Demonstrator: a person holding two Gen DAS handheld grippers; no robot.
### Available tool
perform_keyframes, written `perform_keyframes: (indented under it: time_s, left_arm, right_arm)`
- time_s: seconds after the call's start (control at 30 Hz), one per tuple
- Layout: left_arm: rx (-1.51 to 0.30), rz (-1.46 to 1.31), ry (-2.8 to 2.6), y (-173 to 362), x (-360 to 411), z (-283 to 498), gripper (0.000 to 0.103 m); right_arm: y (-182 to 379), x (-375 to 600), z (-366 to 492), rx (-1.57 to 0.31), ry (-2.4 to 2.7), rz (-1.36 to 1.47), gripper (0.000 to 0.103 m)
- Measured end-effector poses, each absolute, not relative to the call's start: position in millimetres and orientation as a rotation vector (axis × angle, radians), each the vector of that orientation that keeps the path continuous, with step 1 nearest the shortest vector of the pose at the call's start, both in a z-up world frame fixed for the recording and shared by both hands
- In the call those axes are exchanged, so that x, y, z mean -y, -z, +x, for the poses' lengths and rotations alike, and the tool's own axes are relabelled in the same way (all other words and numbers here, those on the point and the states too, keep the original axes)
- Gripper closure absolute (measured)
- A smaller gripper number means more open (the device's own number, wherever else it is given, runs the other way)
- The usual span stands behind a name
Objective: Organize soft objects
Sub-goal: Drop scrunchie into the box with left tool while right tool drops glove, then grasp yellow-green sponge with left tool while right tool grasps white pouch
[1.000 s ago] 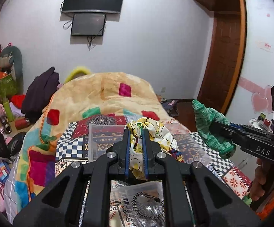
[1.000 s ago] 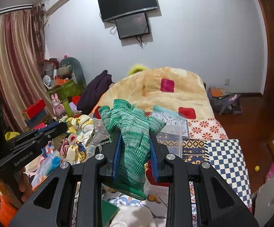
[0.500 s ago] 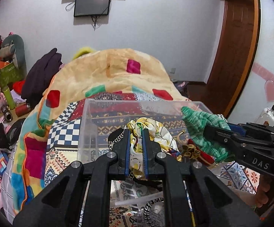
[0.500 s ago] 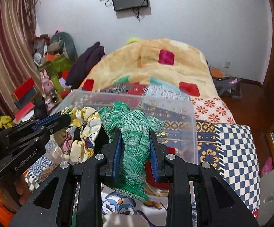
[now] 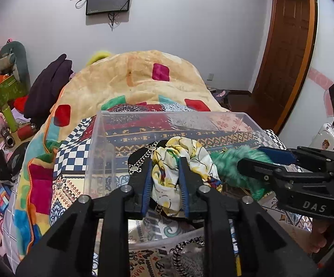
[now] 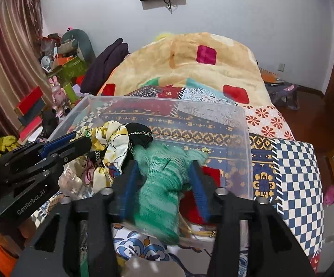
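Patchwork bedding spreads under a clear plastic bin (image 5: 102, 138) straight ahead of both my tongs. My left gripper (image 5: 164, 184) is clenched on a yellow floral scarf (image 5: 180, 152), held over the bin's near half. My right gripper (image 6: 164, 184) stands spread, the blurred green knit glove (image 6: 160, 184) loose between its pads, apparently dropping into the bin below. Scarf sits directly left of glove, nearly touching; releasing straight down should land it beside the glove.

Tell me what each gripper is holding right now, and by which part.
The left gripper pinches the yellow floral cloth at its bunched middle. The right gripper looks opened around the green knit glove, fingers apart beside its middle.
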State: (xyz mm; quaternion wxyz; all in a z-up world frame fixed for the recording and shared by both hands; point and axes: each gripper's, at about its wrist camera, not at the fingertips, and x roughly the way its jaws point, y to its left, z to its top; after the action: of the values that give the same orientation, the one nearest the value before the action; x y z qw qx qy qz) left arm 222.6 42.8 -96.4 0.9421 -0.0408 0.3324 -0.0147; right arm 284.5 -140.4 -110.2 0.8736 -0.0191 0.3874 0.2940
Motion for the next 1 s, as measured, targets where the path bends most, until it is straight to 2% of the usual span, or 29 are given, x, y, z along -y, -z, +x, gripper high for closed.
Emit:
perform_keyframes:
  time_s: [0.13, 0.33, 0.4, 0.63, 0.7, 0.8, 1.0]
  left_arm:
    - [-0.661, -0.088, 0.038, 89, -43, 215, 0.072]
    - [-0.608, -0.082, 0.047, 69, -41, 196, 0.055]
    - [-0.583, -0.084, 0.060, 59, -40, 185, 0.045]
    - [-0.543, -0.070, 0.102, 38, -31, 152, 0.030]
    - [-0.543, -0.065, 0.117, 36, -26, 141, 0.024]
    - [-0.554, -0.065, 0.138, 38, -19, 131, 0.020]
    - [-0.632, -0.061, 0.179, 62, 0, 117, 0.020]
  right_arm:
    - [106, 145, 280, -0.799, -0.619, -0.034, 0.051]
    - [85, 157, 263, -0.734, -0.629, -0.022, 0.042]
    - [76, 160, 256, -0.706, -0.630, -0.023, 0.042]
    - [43, 182, 225, -0.617, -0.648, -0.007, 0.040]
    - [38, 187, 216, -0.601, -0.645, -0.009, 0.033]
    - [38, 195, 202, -0.595, -0.632, -0.015, 0.030]
    - [70, 198, 191, -0.686, -0.613, -0.059, 0.030]
